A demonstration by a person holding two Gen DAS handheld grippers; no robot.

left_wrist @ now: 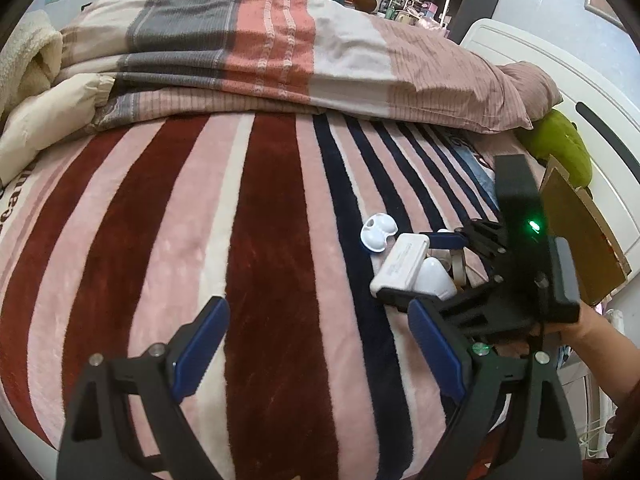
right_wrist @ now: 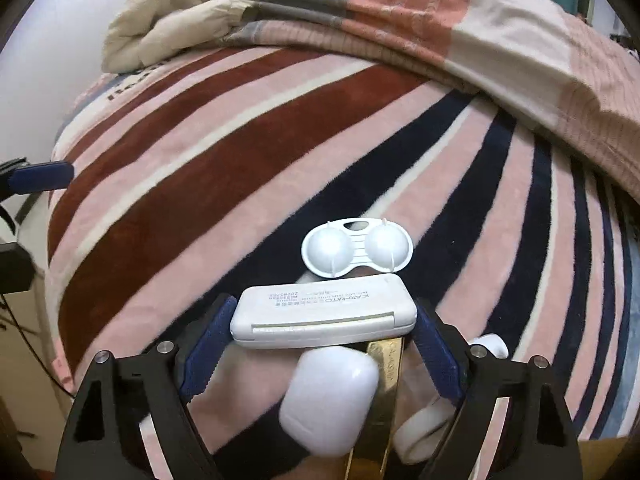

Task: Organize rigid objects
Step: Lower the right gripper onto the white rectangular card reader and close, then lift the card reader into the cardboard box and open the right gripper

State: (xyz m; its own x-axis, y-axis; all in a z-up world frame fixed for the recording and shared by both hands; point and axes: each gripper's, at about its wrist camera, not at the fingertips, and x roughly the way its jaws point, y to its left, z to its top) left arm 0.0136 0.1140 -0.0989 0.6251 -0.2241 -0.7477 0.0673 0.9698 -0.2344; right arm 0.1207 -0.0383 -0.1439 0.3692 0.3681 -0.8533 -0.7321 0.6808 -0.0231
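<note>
My right gripper (right_wrist: pixel 323 322) is shut on a flat white rectangular case (right_wrist: pixel 324 316), held by its two ends; the case also shows in the left wrist view (left_wrist: pixel 400 264) between the right gripper's fingers (left_wrist: pixel 444 240). Beyond it lies a white double-cup contact lens holder (right_wrist: pixel 357 249), also seen in the left wrist view (left_wrist: pixel 377 233). Under the case sit a white earbud case (right_wrist: pixel 330 400), a gold bar-shaped object (right_wrist: pixel 380 392) and a white ring-shaped item (right_wrist: pixel 424 428). My left gripper (left_wrist: pixel 318 344) is open and empty over the striped blanket.
All lies on a bed with a pink, maroon and navy striped blanket (left_wrist: pixel 260 240). A folded quilt (left_wrist: pixel 260 56) is heaped at the far side. A cardboard piece (left_wrist: pixel 576 232), a green plush (left_wrist: pixel 564 148) and a white headboard (left_wrist: pixel 532 52) stand at the right.
</note>
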